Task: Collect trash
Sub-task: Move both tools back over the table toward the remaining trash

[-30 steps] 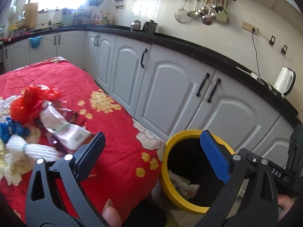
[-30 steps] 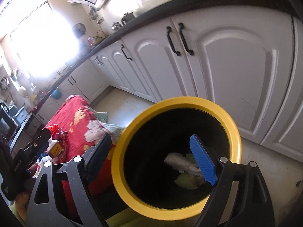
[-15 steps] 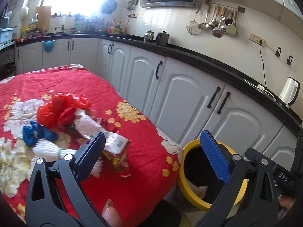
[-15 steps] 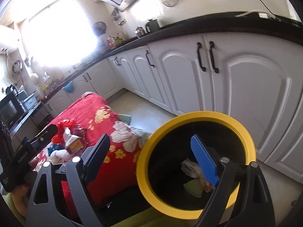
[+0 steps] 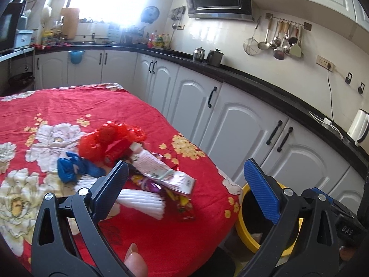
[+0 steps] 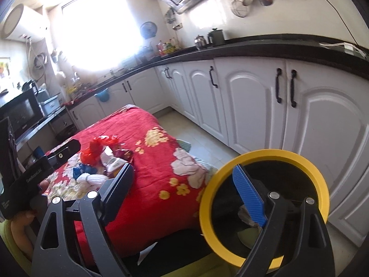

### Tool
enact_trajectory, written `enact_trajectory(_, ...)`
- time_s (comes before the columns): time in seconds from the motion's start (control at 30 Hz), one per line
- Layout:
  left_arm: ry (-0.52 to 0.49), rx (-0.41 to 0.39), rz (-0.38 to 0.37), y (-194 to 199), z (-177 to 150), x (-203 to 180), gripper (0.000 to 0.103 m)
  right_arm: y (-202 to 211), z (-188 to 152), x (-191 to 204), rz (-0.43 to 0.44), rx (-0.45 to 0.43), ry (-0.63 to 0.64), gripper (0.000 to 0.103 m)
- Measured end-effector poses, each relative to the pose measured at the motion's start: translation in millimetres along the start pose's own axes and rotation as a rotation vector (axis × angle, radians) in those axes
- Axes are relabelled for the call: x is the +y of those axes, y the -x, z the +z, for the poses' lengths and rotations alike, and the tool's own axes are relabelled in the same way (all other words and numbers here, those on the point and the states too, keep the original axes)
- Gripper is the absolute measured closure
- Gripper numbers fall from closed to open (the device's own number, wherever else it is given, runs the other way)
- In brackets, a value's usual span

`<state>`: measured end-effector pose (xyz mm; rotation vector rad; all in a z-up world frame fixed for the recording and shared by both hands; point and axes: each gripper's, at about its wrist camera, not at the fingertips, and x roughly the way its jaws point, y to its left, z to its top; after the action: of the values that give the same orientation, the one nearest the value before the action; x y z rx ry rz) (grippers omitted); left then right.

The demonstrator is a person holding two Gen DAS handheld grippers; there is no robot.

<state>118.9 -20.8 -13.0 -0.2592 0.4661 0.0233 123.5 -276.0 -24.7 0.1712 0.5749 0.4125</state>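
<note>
A heap of trash lies on the red flowered tablecloth (image 5: 69,108): a red plastic bag (image 5: 108,143), a blue wrapper (image 5: 69,168), a white printed packet (image 5: 161,173) and a white ribbed piece (image 5: 140,200). The heap also shows in the right wrist view (image 6: 101,159). A yellow-rimmed black bin (image 6: 265,205) stands beside the table's right edge, with crumpled waste inside; it also shows in the left wrist view (image 5: 244,221). My left gripper (image 5: 186,182) is open and empty above the table's near right part, just in front of the heap. My right gripper (image 6: 184,187) is open and empty over the bin's left rim.
White cabinets (image 5: 230,115) under a black counter (image 5: 276,87) run behind the table and bin. A kettle (image 5: 357,124) and pots (image 5: 214,56) stand on the counter. Tiled floor (image 6: 196,136) lies between table and cabinets.
Both grippers have pulled back and up from the bin and turned toward the table. The trash heap has come to the middle of the left wrist view. Both stay open.
</note>
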Motion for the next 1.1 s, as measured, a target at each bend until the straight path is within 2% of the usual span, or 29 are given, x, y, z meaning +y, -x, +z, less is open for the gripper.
enact_trajectory(0.63, 0.084, -0.006, 0.109, 14.6, 6.1, 62.1, 0.011, -20.8, 6.3, 63.6, 0.086, 0.023, 0.130, 0.018)
enact_trajectory(1.1, 0.250, 0.086, 0.148, 10.6, -2.1, 114.6, 0.011, -74.5, 4.8, 98.0, 0.171, 0.098, 0.242, 0.018)
